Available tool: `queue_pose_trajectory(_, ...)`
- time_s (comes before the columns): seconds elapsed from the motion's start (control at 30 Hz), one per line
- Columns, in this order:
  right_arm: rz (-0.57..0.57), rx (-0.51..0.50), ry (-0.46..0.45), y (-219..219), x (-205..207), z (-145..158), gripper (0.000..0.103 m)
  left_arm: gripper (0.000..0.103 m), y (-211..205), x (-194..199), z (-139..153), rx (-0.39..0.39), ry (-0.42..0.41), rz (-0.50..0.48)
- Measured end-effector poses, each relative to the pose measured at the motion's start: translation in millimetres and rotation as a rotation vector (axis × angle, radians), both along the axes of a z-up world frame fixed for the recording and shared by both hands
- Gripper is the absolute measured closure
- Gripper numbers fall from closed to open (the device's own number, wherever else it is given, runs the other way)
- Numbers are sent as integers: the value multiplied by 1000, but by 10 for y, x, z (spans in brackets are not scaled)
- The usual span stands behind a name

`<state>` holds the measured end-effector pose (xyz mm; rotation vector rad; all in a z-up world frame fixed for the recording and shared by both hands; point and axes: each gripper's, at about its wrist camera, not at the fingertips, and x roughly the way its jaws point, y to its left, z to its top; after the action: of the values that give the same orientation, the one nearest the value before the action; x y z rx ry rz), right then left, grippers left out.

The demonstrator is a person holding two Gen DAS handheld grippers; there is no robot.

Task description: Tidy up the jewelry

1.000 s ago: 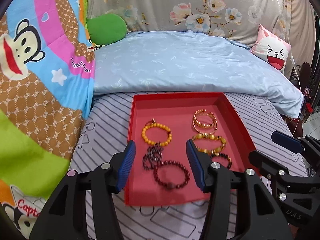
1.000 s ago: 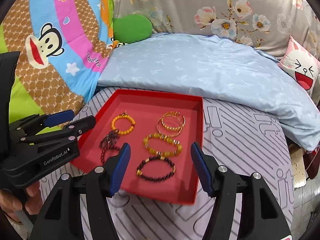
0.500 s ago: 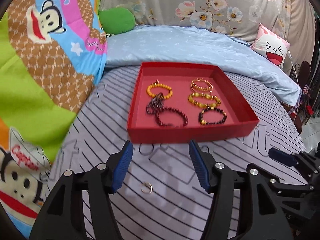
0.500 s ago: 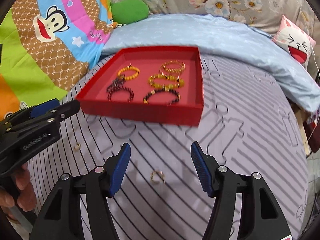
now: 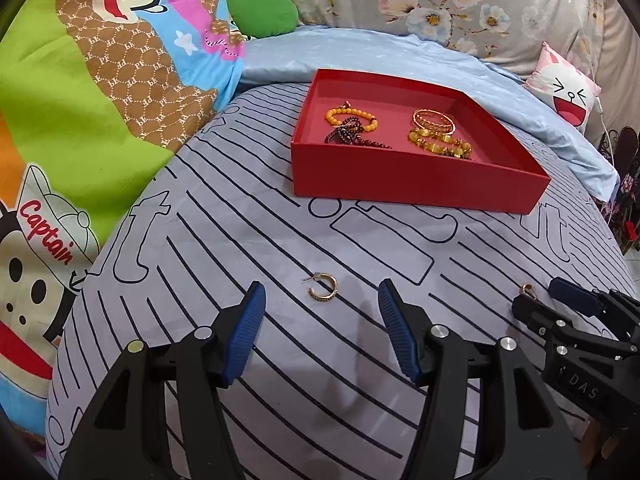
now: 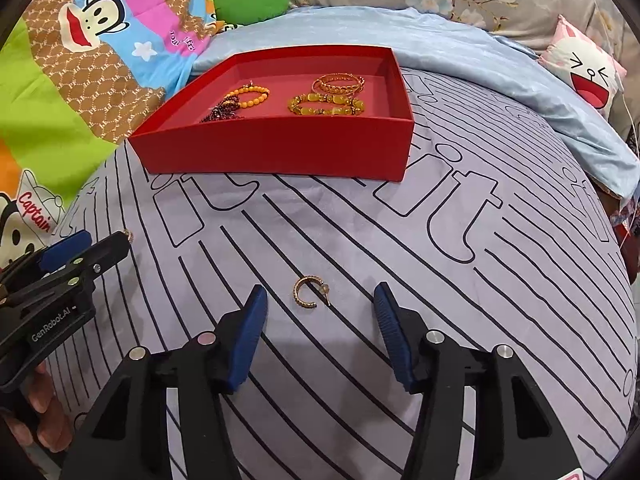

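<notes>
We hold the left gripper (image 5: 320, 300) wide open, low over the striped sheet (image 5: 240, 240), and a gold hoop earring (image 5: 323, 287) lies on the sheet right between its blue tips. Our right gripper (image 6: 320, 300) is spread just as wide, with a second earring (image 6: 307, 292) lying between its tips, touching neither pad. Beyond both, further up the bed, sits the red tray (image 6: 280, 152): orange beads (image 6: 252, 95) and a dark strand (image 6: 224, 110) on its left side, gold bangles (image 6: 338, 83) and yellow beads (image 6: 326, 105) on its right. Neither gripper grips anything.
</notes>
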<state>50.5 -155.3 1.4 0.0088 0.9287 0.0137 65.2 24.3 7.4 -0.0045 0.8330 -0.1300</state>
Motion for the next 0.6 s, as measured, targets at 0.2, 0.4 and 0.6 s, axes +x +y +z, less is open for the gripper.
queue_pose_trajectory(0.2,0,-9,-12,50,45,0,58,47,57,22,-56,-19,18,9)
queue_pose_trajectory(0.4,7,-20,-29,96,37,-8,70,47,107,59,-96,-37,46,23)
queue_pose_trajectory(0.6,19,-17,-35,140,16,-14,83,47,111,87,-102,-40,50,27)
